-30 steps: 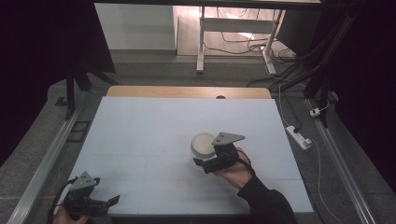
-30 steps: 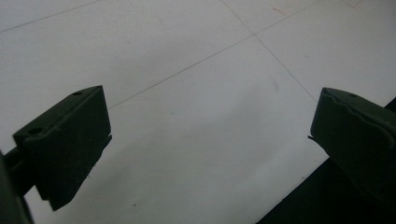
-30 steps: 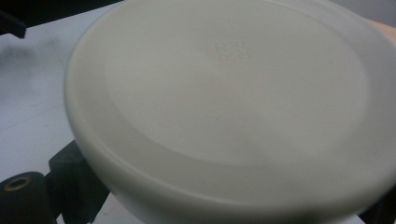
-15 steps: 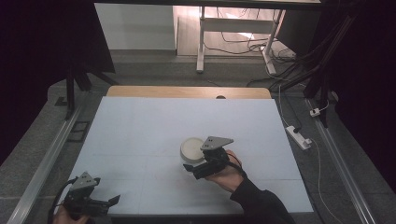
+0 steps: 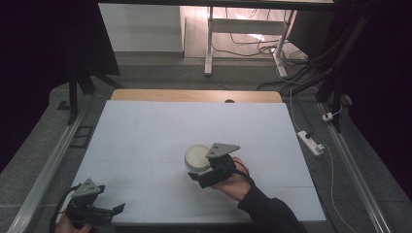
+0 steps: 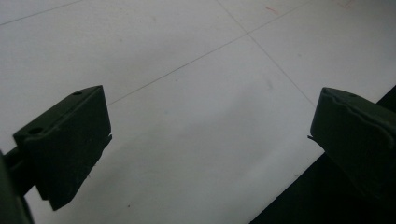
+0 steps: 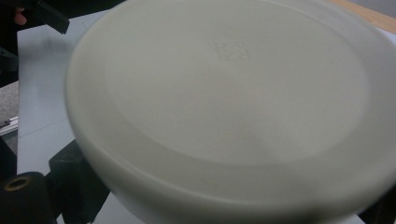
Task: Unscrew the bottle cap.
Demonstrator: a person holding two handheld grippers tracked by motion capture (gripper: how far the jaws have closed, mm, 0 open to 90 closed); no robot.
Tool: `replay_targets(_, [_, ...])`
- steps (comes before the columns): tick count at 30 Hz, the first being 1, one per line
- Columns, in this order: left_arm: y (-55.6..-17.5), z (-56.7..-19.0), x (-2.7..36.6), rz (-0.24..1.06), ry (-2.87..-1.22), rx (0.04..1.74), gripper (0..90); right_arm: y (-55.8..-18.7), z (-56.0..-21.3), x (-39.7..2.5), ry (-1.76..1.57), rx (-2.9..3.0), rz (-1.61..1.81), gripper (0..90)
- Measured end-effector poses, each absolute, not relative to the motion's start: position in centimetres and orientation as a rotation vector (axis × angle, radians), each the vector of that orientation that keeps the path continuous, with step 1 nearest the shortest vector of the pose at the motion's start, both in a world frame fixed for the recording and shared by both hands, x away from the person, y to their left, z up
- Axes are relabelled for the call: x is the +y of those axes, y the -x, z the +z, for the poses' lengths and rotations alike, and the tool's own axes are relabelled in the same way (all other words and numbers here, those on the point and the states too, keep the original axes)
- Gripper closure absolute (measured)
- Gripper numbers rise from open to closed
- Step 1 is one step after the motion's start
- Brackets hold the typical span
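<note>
One white bowl (image 5: pixel 198 157) sits mid-worktop (image 5: pixel 145 136), gripped by my right tongs (image 5: pixel 206 177) at its rim (stiff, smooth, probably slippery and breakable); left tongs (image 5: pixel 104 212) gape empty.

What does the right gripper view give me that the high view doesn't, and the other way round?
Right gripper view alone: a close look at the white bowl, with a square mark embossed on its surface and a black jaw low beside it. High view alone: the layout, with the right hand-held gripper at the bowl mid-table, the left hand-held gripper open at the near left corner, and a power strip on the floor. Both: the bowl, the pale table and its wooden far edge.
</note>
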State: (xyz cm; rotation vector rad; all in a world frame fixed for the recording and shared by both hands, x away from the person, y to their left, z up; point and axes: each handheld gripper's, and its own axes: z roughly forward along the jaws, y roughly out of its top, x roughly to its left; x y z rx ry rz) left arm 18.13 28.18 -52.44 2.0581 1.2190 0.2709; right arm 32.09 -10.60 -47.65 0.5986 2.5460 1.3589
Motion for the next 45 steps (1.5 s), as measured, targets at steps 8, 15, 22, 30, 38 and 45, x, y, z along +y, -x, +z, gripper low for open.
replay_targets(8, [-18.2,-52.2,28.1,0.247,-2.044,1.188,0.0,-32.0,-47.6,-10.6,-0.588,2.553,1.36,6.6])
replay_targets(15, [-18.4,-51.6,27.7,0.268,-2.06,1.116,0.0,-31.9,-47.5,-10.6,-0.583,2.554,1.368,6.6])
replay_targets(22, [-18.9,-51.1,27.0,0.254,-2.063,1.033,0.0,-31.9,-47.4,-10.6,-0.578,2.555,1.373,6.6])
replay_targets(30, [-19.9,-50.2,26.1,0.275,-2.048,0.934,0.0,-31.7,-47.3,-10.6,-0.568,2.554,1.376,6.6])
replay_targets(38, [-21.1,-49.4,24.4,0.286,-2.054,0.877,0.0,-31.7,-47.3,-10.6,-0.563,2.555,1.373,6.6])
replay_targets(45, [-22.5,-49.1,22.9,0.288,-2.04,0.859,0.0,-31.8,-47.3,-10.6,-0.562,2.558,1.38,6.6])
